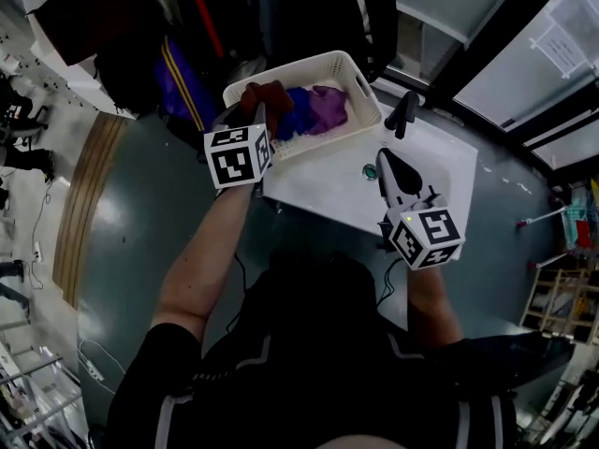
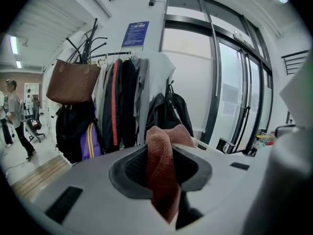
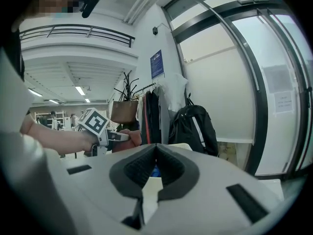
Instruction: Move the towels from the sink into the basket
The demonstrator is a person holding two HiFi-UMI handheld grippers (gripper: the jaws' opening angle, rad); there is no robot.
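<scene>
My left hand-held gripper (image 2: 161,151) is clamped on a dark red terry towel (image 2: 164,185). The cloth is bunched up between the pads, with a fold sticking out past the tips. From the head view, that towel sits right over the left end of the white perforated plastic basket (image 1: 290,68), though I can't tell if it's touching the rim. A blue towel (image 1: 296,110) and a purple towel (image 1: 329,108) are in the basket, side by side. My right hand-held gripper (image 3: 155,148) has its jaws together with nothing in them. It hangs over the white sink (image 1: 318,185) near the black faucet (image 1: 403,115), pointing toward the basket.
</scene>
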